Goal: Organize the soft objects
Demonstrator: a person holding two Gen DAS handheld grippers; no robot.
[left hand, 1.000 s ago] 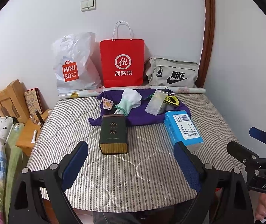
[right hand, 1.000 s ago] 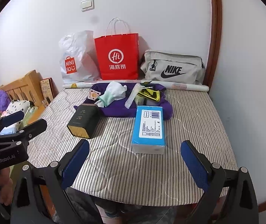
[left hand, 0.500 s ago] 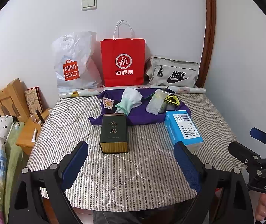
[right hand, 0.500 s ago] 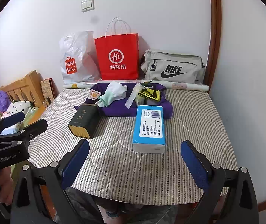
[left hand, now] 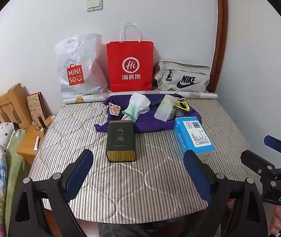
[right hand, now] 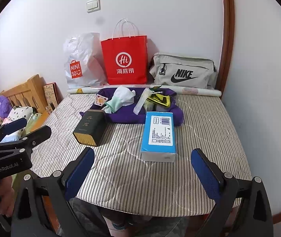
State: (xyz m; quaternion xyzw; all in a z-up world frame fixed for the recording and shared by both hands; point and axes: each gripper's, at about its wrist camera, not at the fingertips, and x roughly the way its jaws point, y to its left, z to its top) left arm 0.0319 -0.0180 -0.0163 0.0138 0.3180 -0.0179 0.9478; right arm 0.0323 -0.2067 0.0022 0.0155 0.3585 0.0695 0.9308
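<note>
You are holding the left gripper and right gripper with fingers spread wide, hovering at the frame bottom before the striped bench, gripping nothing.

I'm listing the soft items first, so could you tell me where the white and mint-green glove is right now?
The glove lies on the purple cloth at the far middle of the table, just beyond the dark tin and in front of the red paper bag.

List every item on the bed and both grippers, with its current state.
left gripper: open, empty
right gripper: open, empty
dark tin: lying flat
blue box: lying flat, closed
purple cloth: rumpled, items on it
red bag: upright against wall
Nike bag: zipped
</note>
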